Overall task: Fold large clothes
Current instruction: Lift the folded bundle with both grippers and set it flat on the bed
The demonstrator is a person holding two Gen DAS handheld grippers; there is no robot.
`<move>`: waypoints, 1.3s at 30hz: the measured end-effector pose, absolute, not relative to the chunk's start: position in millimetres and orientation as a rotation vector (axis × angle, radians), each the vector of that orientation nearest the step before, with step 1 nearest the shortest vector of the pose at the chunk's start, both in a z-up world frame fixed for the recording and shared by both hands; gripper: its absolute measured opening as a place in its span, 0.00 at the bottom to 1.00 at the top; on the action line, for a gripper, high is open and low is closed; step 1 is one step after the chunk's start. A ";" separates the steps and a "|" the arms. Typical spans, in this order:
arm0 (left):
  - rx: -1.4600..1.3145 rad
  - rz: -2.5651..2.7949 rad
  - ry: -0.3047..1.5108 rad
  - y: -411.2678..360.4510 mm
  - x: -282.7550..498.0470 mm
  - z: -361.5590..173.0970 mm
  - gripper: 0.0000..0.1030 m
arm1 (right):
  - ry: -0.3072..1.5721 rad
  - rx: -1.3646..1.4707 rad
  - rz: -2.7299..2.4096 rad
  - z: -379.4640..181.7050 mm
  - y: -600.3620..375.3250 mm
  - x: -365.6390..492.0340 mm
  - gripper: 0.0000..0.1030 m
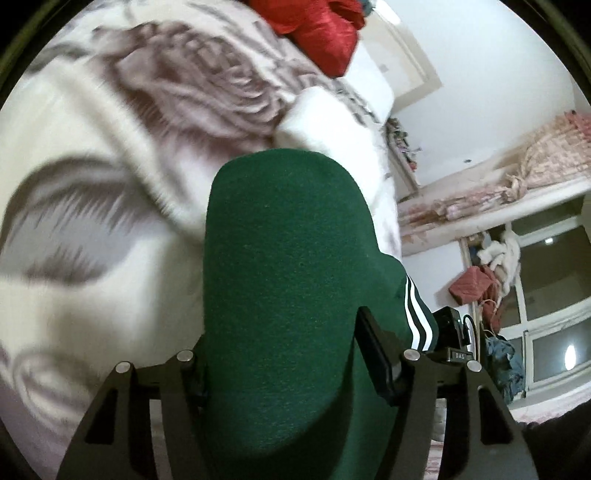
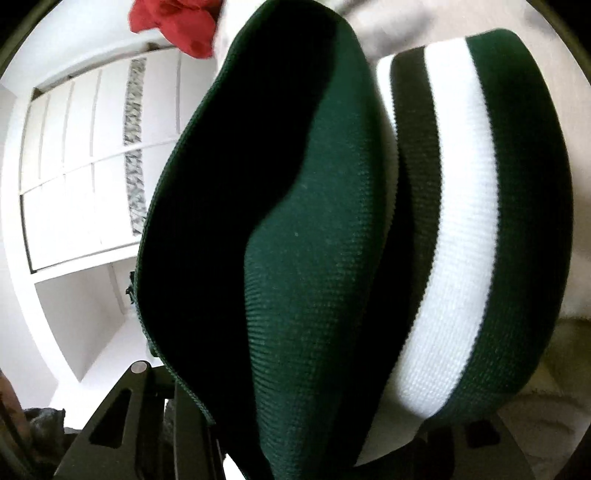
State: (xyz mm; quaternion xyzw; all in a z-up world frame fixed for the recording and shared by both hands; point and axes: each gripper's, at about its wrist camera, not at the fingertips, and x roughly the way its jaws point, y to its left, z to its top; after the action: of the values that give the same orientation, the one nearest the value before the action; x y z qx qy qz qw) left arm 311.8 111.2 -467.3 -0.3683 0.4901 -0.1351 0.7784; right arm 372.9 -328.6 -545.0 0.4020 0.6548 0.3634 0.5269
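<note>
A dark green garment (image 1: 288, 280) with white stripes (image 1: 417, 317) fills the middle of the left wrist view. My left gripper (image 1: 291, 365) is shut on a thick fold of it, and the cloth hides the fingertips. In the right wrist view the same green garment (image 2: 306, 288) with a broad white stripe (image 2: 458, 229) bulges over my right gripper (image 2: 303, 435), which is shut on it. Both hold the cloth lifted above the bed.
A cream blanket with a grey-brown floral print (image 1: 110, 184) covers the bed below. A white pillow (image 1: 332, 122) and red fabric (image 1: 317, 26) lie at its far end. A white wardrobe (image 2: 85, 166), a cluttered shelf (image 1: 517, 184) and a window (image 1: 546, 314) stand around.
</note>
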 end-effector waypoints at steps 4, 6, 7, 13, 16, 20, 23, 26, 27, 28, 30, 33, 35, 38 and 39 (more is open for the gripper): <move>-0.756 -0.346 1.029 107.2 366.0 -438.3 0.58 | 1.483 0.972 0.860 -507.3 -344.2 407.1 0.46; -0.748 -0.370 1.017 105.6 394.9 -426.2 0.58 | 1.434 0.964 0.845 -484.5 -353.0 435.1 0.45; -0.739 -0.382 1.008 104.6 413.1 -419.2 0.58 | 1.419 0.964 0.838 -476.5 -356.5 447.8 0.45; -0.691 -0.437 0.968 100.4 542.9 -392.7 0.58 | 1.316 0.957 0.801 -438.4 -371.0 559.7 0.45; -0.680 -0.453 0.965 105.7 608.4 -399.7 0.58 | 1.299 0.952 0.784 -442.0 -358.5 627.2 0.45; -0.675 -0.460 1.007 111.6 673.0 -436.6 0.58 | 1.327 0.931 0.743 -472.2 -370.3 705.1 0.45; -0.656 -0.433 1.113 115.9 711.1 -493.5 0.58 | 1.382 0.925 0.679 -510.8 -376.4 740.3 0.45; -0.691 -0.459 1.134 125.1 719.2 -523.5 0.67 | 1.402 0.940 0.664 -539.0 -377.0 746.4 0.46; -0.691 -0.465 1.132 126.6 718.4 -530.9 0.69 | 1.403 0.942 0.662 -543.8 -375.8 741.6 0.46; -0.692 -0.473 1.133 127.4 716.5 -536.3 0.70 | 1.402 0.943 0.659 -549.3 -379.6 742.0 0.46; -0.700 -0.480 1.136 127.6 714.0 -537.7 0.72 | 1.404 0.941 0.639 -559.2 -364.8 732.2 0.48; -0.639 -0.454 1.141 121.5 709.5 -518.5 0.72 | 1.404 0.916 0.595 -554.0 -345.5 725.8 0.52; -0.580 -0.417 1.157 117.6 707.4 -501.5 0.72 | 1.423 0.831 0.534 -535.7 -336.2 705.7 0.58; -0.468 -0.334 1.151 106.8 695.5 -475.4 0.72 | 1.417 0.574 0.395 -490.7 -323.3 696.6 0.68; -0.417 -0.290 1.140 102.4 688.4 -467.0 0.75 | 1.416 0.469 0.329 -474.3 -317.5 689.3 0.70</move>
State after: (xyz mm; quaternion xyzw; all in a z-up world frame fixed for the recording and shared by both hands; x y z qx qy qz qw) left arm 688.4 102.4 -467.0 -0.1954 0.5338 -0.1359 0.8114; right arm 689.3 -317.5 -474.3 0.2125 0.6411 0.1491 0.7222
